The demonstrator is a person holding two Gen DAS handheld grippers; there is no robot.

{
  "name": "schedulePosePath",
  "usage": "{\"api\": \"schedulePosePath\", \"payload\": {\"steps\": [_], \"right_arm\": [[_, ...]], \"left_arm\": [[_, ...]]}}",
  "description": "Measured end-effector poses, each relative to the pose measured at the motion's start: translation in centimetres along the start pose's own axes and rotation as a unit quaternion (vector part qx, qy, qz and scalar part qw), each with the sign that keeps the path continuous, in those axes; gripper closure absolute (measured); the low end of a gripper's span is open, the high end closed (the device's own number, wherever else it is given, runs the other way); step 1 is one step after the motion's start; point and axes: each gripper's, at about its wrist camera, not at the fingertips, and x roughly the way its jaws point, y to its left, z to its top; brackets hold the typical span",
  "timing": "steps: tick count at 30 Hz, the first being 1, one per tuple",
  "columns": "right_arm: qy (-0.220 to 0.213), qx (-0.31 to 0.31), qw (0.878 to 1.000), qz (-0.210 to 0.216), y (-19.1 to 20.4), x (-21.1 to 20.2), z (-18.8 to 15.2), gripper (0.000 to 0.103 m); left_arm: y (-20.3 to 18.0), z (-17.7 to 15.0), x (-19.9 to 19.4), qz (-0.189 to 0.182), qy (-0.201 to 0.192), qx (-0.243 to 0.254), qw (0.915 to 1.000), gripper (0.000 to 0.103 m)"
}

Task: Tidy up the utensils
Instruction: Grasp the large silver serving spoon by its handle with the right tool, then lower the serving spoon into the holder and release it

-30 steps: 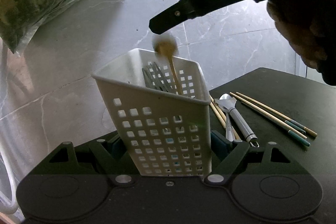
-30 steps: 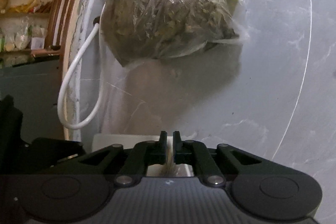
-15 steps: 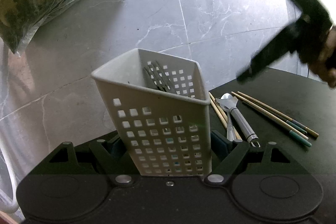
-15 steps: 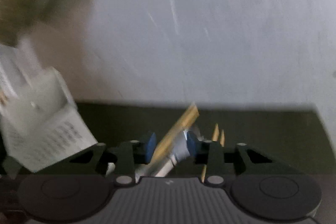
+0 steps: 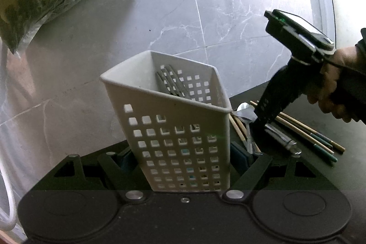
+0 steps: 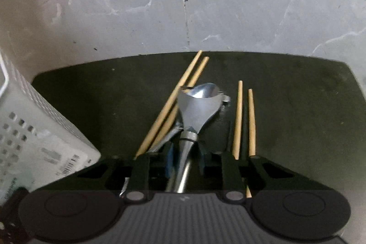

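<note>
Step in hand: picking up the next utensil. The left hand-held gripper (image 5: 183,152) clamps the tilted white basket (image 5: 173,129). Beside the basket, on the dark bench (image 6: 297,106), the right hand-held gripper (image 6: 185,159) is closing narrowly around the metal spoon (image 6: 199,106); contact cannot be confirmed. Next: grip firmly, lift clear, lower into the basket. Count: one spoon, four chopsticks (image 6: 238,118), one basket.
</note>
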Motion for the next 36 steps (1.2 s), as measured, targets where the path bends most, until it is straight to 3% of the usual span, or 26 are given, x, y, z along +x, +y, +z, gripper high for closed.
{"api": "schedulePosePath", "payload": {"steps": [7, 12, 17, 20, 23, 26, 27, 30, 36], "right_arm": [[-0.017, 0.020, 1.000, -0.016, -0.2, -0.3, -0.7, 0.085], [-0.099, 0.032, 0.994, -0.017, -0.8, -3.5, -2.5, 0.085], [-0.172, 0.044, 0.984, 0.012, -1.1, -6.6, -3.1, 0.085], [-0.250, 0.055, 0.965, 0.063, -0.4, -10.6, -3.3, 0.084], [-0.348, 0.040, 0.926, 0.137, 1.4, -14.8, -3.5, 0.084], [-0.411, 0.019, 0.888, 0.206, 3.8, -16.6, -3.4, 0.084], [-0.421, 0.006, 0.881, 0.218, 4.6, -16.5, -3.3, 0.084], [-0.420, -0.033, 0.871, 0.253, 6.5, -14.4, -2.3, 0.084], [-0.387, -0.097, 0.874, 0.277, 8.1, -11.4, -3.3, 0.084]], "left_arm": [[0.3, -0.1, 0.0, -0.006, -0.002, 0.001, 1.0000, 0.021], [0.5, -0.2, 0.1, -0.010, -0.003, 0.001, 0.9999, 0.021], [0.5, -0.2, 0.2, -0.015, -0.001, 0.005, 0.9999, 0.021], [0.6, -0.3, 0.3, -0.017, 0.000, 0.006, 0.9998, 0.021], [0.6, -0.3, 0.4, -0.019, 0.000, 0.007, 0.9998, 0.021], [0.6, -0.3, 0.5, -0.021, 0.000, 0.009, 0.9997, 0.022], [0.7, -0.3, 0.5, -0.022, 0.000, 0.009, 0.9997, 0.022], [0.8, -0.2, 0.5, -0.024, 0.000, 0.010, 0.9997, 0.022], [0.9, -0.4, 0.7, -0.024, -0.003, 0.010, 0.9996, 0.022]]}}
